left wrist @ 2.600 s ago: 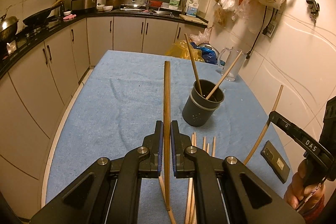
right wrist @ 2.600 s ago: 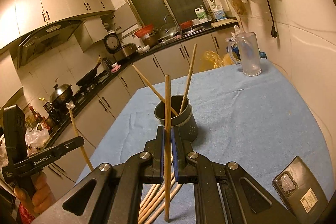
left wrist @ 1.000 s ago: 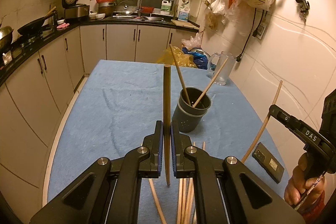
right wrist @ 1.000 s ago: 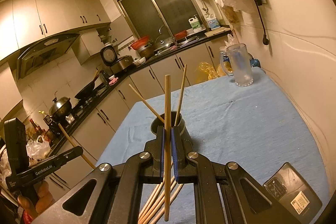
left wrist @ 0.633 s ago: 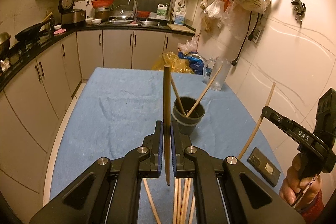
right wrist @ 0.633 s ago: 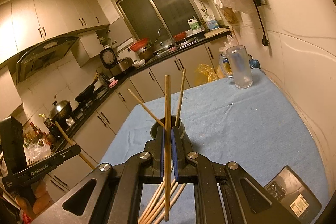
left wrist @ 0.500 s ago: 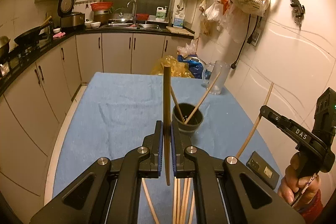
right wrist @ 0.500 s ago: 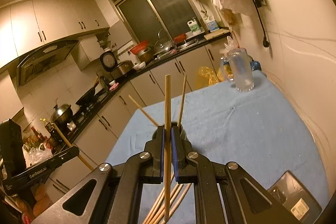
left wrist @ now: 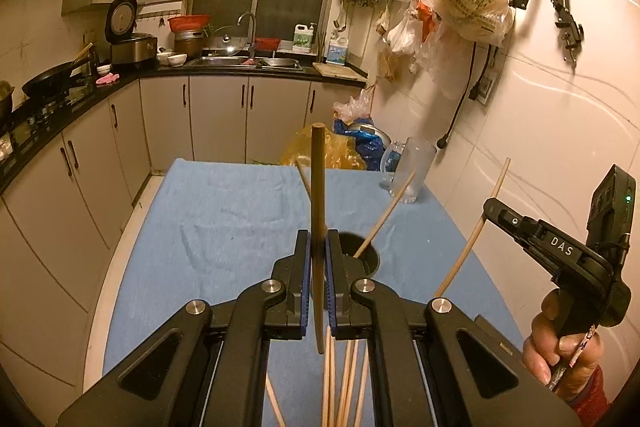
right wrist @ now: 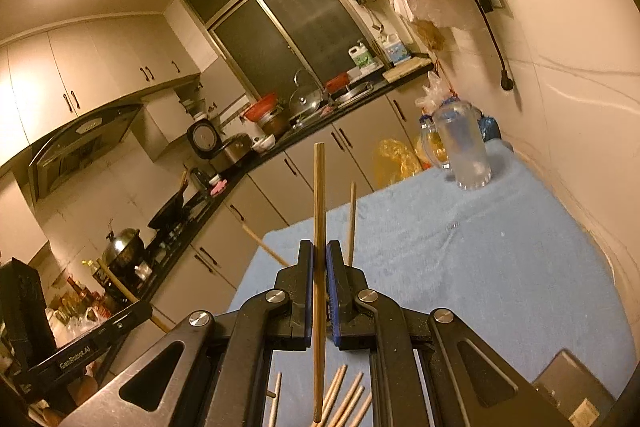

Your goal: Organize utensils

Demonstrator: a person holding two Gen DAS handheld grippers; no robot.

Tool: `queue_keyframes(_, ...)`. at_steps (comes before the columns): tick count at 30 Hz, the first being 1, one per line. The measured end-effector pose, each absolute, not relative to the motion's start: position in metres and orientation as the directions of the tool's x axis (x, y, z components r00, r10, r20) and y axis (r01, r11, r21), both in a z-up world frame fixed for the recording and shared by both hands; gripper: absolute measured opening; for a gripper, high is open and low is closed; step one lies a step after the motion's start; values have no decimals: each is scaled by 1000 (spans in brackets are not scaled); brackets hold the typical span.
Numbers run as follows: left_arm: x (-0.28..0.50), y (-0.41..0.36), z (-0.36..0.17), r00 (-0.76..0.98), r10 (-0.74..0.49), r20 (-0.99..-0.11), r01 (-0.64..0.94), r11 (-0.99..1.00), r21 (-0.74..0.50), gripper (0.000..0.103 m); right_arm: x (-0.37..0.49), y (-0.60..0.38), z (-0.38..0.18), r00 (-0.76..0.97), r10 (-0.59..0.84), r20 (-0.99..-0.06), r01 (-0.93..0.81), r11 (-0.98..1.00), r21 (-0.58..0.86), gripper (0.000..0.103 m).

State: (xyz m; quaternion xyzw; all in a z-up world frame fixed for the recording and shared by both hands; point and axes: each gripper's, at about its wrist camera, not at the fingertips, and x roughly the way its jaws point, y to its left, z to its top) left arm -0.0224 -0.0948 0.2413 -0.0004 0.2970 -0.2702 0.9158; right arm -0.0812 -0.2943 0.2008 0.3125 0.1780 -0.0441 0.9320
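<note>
My left gripper is shut on a brown chopstick that stands upright between its pads. Just beyond it the dark utensil cup is half hidden by the right finger; a chopstick leans out of it. At the right edge a hand holds my right gripper, shut on a pale chopstick. In the right wrist view that gripper clamps its chopstick upright and hides the cup. Loose chopsticks lie on the blue cloth under both grippers.
A glass mug stands at the table's far right corner. A phone lies near the right front edge. A tiled wall runs along the table's right side, with plastic bags hanging on it. Kitchen cabinets line the left and back.
Both grippers have risen with their chopsticks still clamped. The cup has slid down in both views and now sits behind the fingers.
</note>
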Motion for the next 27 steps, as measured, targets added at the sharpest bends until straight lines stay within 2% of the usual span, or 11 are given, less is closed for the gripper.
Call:
queue_keyframes(15,27,-129,279,711,-513,-481,493,851,-179,6,-38,-317,233,953,-69,-294,229,800,554,7)
queue_keyframes(21,46,-141,267,693,-527,-492,486,845,-221,6,-16,-322,230,950,-120,-287,265,794,547,7)
queue_keyframes(27,63,-146,239,663,-534,-525,478,842,-252,6,7,-319,210,935,-144,-323,300,808,508,7)
